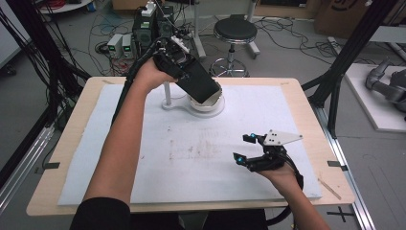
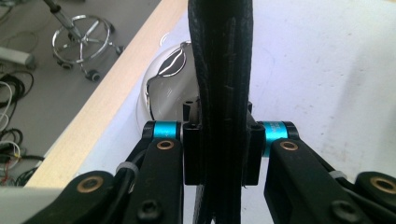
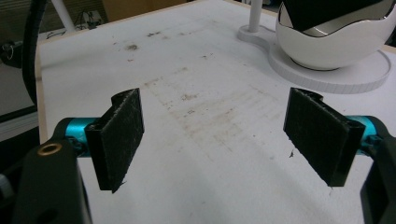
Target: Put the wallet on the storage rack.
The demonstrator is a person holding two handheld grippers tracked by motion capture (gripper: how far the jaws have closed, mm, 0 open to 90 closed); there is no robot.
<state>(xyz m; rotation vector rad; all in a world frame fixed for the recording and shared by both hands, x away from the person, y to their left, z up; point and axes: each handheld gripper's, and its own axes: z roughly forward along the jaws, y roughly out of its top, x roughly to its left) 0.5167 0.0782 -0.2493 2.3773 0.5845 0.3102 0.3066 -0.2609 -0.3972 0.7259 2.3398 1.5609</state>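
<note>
Left claw (image 1: 210, 91) is clamped tight on a flat black pouch (image 1: 197, 79), tilting it down into the white bowl (image 1: 210, 103) at the far side of the tabletop (image 1: 67, 143). Right claw (image 1: 243, 147) hovers near the front edge, jaws spread wide, gripping nothing.

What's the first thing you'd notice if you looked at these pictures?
The left gripper, shut on a flat black thing, tips it into a shiny white bowl at the far middle of the white mat. Nearer, on the right side, the right gripper hovers open with nothing in it.
</note>
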